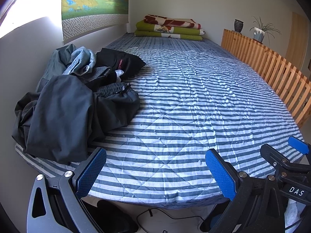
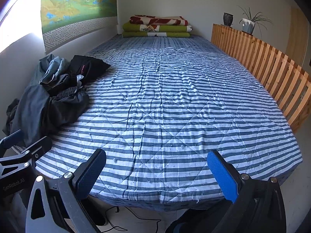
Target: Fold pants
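Striped bed [image 2: 165, 101], wooden slatted rail [image 2: 272, 71], perhaps window glare left.

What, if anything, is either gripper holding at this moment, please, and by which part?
Nothing is held. The left gripper and right gripper are both open above the bed's near edge, apart from the clothes pile.
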`<state>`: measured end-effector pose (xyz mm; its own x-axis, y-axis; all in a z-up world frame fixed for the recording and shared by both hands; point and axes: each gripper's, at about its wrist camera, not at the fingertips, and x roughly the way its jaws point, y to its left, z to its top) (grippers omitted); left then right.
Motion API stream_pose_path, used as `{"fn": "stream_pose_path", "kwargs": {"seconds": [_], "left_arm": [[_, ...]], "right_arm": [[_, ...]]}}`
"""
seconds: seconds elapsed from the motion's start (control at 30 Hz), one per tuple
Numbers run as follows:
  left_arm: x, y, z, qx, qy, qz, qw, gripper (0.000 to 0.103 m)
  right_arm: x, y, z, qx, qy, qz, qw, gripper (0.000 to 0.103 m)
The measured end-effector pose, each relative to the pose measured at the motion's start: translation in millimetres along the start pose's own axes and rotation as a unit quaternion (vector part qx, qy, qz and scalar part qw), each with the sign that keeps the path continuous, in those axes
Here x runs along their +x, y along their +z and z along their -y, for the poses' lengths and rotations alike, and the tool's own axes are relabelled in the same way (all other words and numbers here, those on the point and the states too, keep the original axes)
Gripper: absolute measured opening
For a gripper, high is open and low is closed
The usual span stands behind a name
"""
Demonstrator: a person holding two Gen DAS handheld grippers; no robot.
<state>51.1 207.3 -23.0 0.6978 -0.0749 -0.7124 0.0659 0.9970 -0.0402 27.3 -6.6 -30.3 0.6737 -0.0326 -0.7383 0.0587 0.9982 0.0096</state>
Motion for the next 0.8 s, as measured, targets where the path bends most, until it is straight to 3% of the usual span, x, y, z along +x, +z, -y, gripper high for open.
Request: {"fn": "stream_pose_path", "kwargs": {"seconds": [0.6,0.8], "left_arm": [[7.1,0.0,-25.7,-0.020,0.025,0.003,0.9995,0.103],[11.8,-2.8,-39.1,-0.027,0.033,0.000,0.9991,0.103]], "right_arm": [[13.9,6.5,-13.2,-0.017,0.016,-0.003,1.000,0.103],[17.7,10.4,-21.2,-0.010,0.031,0.026,0.999,0.103]]}}
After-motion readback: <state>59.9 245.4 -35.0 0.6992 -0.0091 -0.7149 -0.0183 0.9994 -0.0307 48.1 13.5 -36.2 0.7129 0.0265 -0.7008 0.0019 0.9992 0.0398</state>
